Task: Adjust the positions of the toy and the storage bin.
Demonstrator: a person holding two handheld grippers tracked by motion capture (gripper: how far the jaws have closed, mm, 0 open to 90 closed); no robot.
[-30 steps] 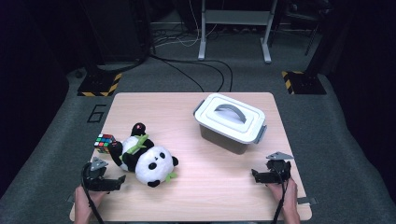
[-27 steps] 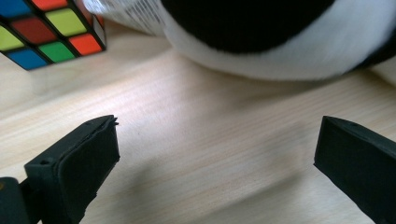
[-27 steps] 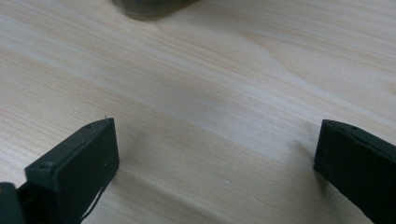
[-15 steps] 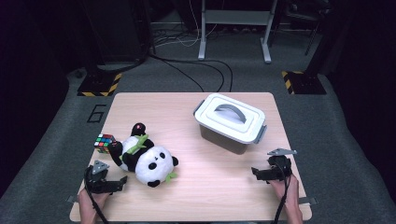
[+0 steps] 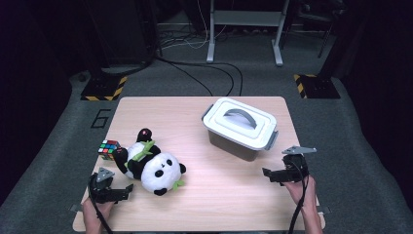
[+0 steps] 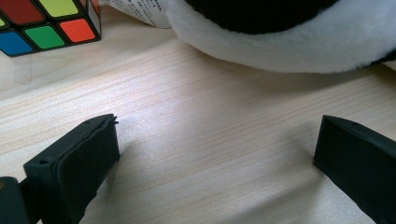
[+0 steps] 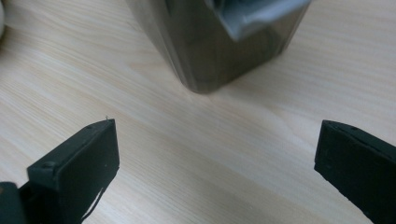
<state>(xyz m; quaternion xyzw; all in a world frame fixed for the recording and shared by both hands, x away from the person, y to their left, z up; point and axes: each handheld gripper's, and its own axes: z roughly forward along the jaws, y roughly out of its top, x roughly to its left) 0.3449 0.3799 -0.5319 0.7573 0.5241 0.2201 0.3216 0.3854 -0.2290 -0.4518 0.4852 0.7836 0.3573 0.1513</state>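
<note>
A plush panda (image 5: 151,167) lies on its back on the left half of the wooden table (image 5: 214,204), its white fur (image 6: 289,46) close ahead in the left gripper view. A colour cube (image 5: 109,148) rests just left of it, seen too as the cube (image 6: 42,21) near the left jaw. My left gripper (image 5: 118,192) sits low at the front left, open and empty, just short of the panda. A grey lidded box (image 5: 239,127) with a handle stands right of centre. My right gripper (image 5: 268,174) is open and empty in front of the box's corner (image 7: 219,42).
The table's front edge runs close under both hands. Bare wood lies between panda and box. Dark carpet, cables (image 5: 204,73) and a desk frame (image 5: 246,29) lie beyond the far edge. Hazard-striped plates (image 5: 102,87) flank the table.
The left gripper has slid a little toward the front edge. The right gripper has barely shifted. Panda, cube and box stay put.
</note>
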